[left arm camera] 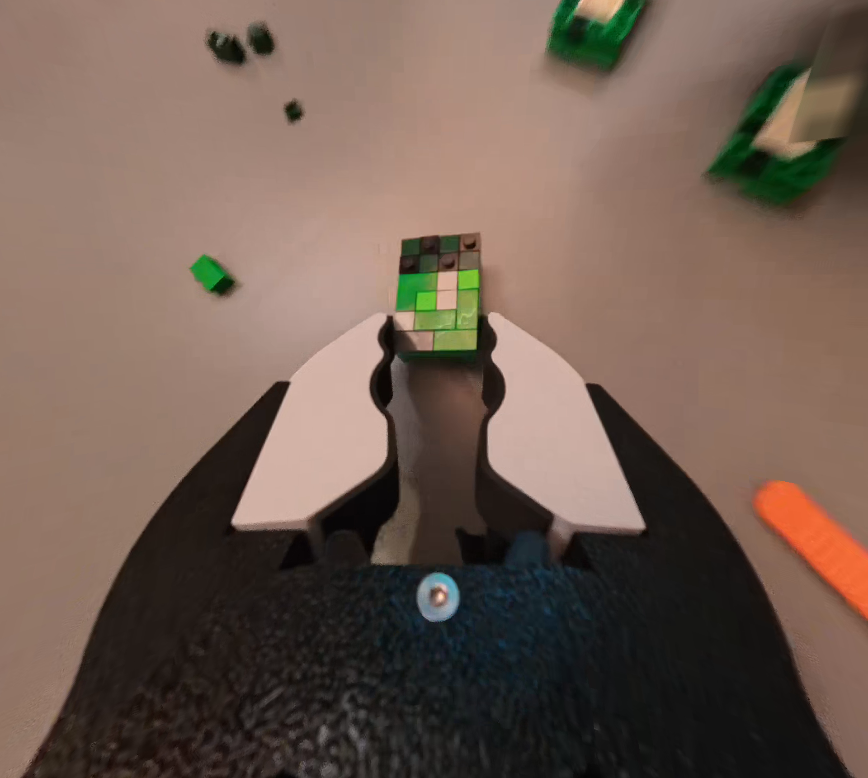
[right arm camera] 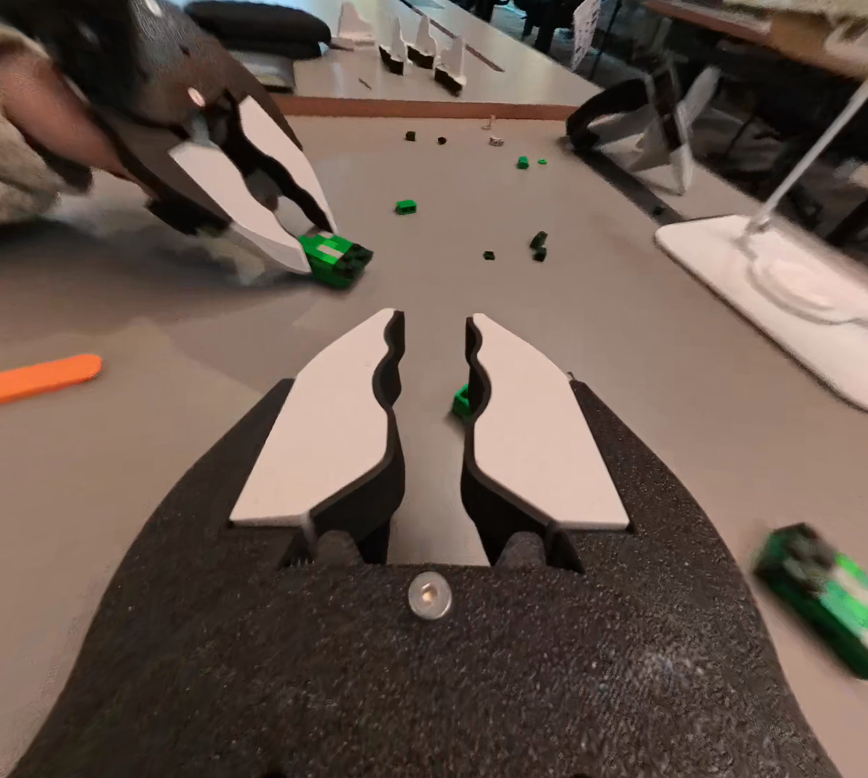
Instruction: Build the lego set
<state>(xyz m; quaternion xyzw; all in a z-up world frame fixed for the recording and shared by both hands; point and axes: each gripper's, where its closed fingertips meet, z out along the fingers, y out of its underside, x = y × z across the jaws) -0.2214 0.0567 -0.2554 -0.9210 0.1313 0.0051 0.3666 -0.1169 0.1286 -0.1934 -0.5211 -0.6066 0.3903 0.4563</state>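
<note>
Bench [right arm camera: 516, 332] carries two finished green blocks [left arm camera: 594, 27] plus scattered loose bricks [right arm camera: 405, 207], so building seems partway: left hand-held gripper [left arm camera: 437, 323] clamps a third block [left arm camera: 439, 299], right hand-held gripper [right arm camera: 434, 318] hangs slightly open, empty.

Grey table [right arm camera: 540, 332], green block assembly [right arm camera: 336, 257] resting on it, scattered small green and dark bricks [right arm camera: 405, 207], orange flat tool [right arm camera: 49, 375] at one side, white stand base [right arm camera: 770, 299] at the other.

The lego block [left arm camera: 439, 299] lies on the table [left arm camera: 329, 168], loose bricks [left arm camera: 212, 273] to its left.
</note>
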